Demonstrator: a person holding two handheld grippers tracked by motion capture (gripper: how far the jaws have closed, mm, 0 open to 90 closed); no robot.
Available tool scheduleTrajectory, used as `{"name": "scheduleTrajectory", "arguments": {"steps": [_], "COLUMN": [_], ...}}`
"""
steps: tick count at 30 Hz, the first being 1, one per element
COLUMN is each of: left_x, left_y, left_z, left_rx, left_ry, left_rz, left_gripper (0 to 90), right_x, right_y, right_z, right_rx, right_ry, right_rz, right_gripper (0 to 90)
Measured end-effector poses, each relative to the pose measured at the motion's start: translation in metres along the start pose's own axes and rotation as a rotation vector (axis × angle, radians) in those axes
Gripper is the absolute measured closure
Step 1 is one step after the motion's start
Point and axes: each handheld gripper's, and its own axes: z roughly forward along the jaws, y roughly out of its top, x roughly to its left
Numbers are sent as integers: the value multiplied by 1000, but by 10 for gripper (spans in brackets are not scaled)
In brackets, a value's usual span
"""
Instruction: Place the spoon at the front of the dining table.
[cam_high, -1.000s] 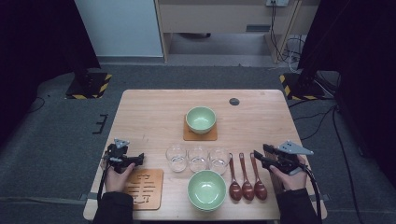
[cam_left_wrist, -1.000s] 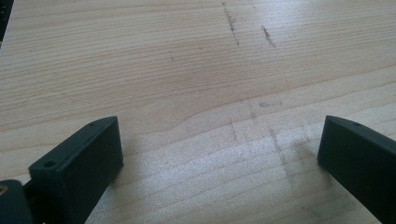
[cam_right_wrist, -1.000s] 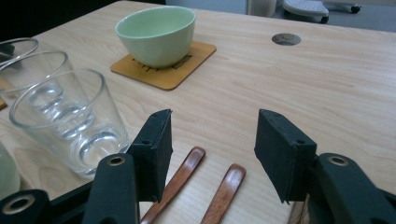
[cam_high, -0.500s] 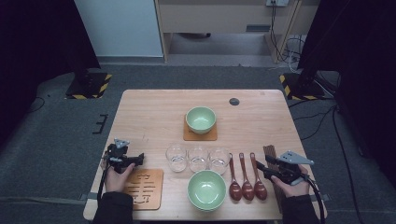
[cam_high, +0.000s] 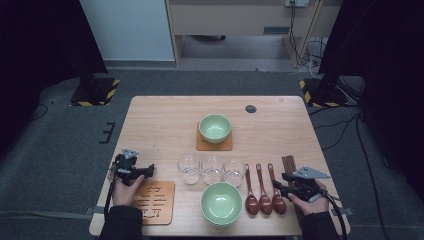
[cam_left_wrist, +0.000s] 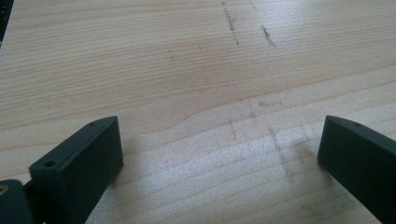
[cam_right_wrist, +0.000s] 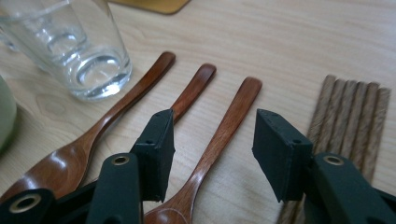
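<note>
Three brown wooden spoons lie side by side near the table's front right, bowls toward the person. My right gripper is low over them and stands open. In the right gripper view its jaws straddle the handle of the right-most spoon without touching it. The middle spoon and the left spoon lie just outside the left jaw. My left gripper rests at the front left, open, over bare table wood.
A bundle of brown chopsticks lies right of the spoons. Three clear glasses stand in a row mid-table. One green bowl sits at the front, another on a coaster. A wooden trivet lies at the front left.
My right gripper has come down and toward the table's near edge, onto the spoons. The left gripper has stayed where it was.
</note>
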Motion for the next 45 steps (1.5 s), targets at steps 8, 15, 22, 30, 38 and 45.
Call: {"name": "scheduleTrajectory", "arguments": {"steps": [8, 15, 22, 30, 38, 45], "left_x": [0, -1, -1, -1, -1, -1], "left_y": [0, 0, 0, 0, 0, 0], "left_z": [0, 0, 0, 0, 0, 0], "left_rx": [0, 0, 0, 0, 0, 0], "left_ry": [1, 4, 5, 5, 5, 5], "left_rz": [0, -2, -2, -3, -3, -3], "left_gripper": [0, 0, 0, 0, 0, 0], "right_x": [4, 6, 10, 9, 8, 7], "right_y": [-2, -3, -5, -6, -7, -7], "right_z": [5, 9, 17, 18, 19, 18], "right_rx": [52, 94, 130, 142, 142, 137], "right_ry": [-18, -31, -31, -46, -43, -48], "right_rz": [-28, -47, -65, -63, -61, -57], "right_gripper": [547, 565, 596, 641, 687, 711]}}
